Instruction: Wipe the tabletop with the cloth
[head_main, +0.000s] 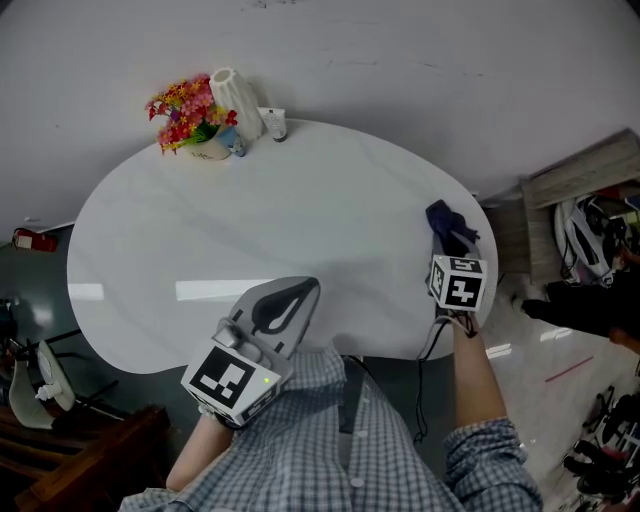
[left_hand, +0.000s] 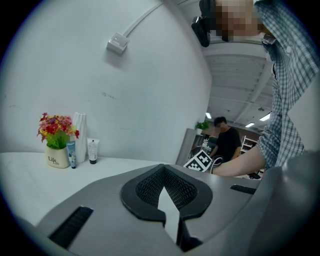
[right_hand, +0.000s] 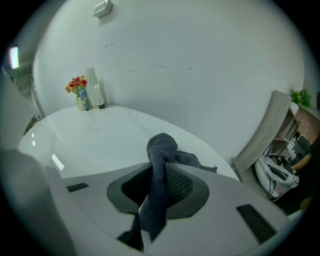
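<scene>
Dark blue cloth (right_hand: 161, 145) is pinched in my right gripper (right_hand: 159, 181): the jaws are closed on a narrow bunched fold, with a knot of fabric standing above them and a loose tail trailing beyond the tips. It sits over the right end of the white tabletop (head_main: 200, 250), close to the edge. My left gripper (left_hand: 165, 187) has its tips together on nothing and hangs over the near edge.

I judge the wiping not yet begun. My hold is on a thin twist, so dragging it flat could pull the cloth free, or only the wad would touch and leave streaks. The tail could also slide off the right edge. At the far left stand a flower pot (head_main: 190, 115), a white vase (head_main: 235, 100) and a small tube (head_main: 275, 125). A long sweep that way could knock them over.
</scene>
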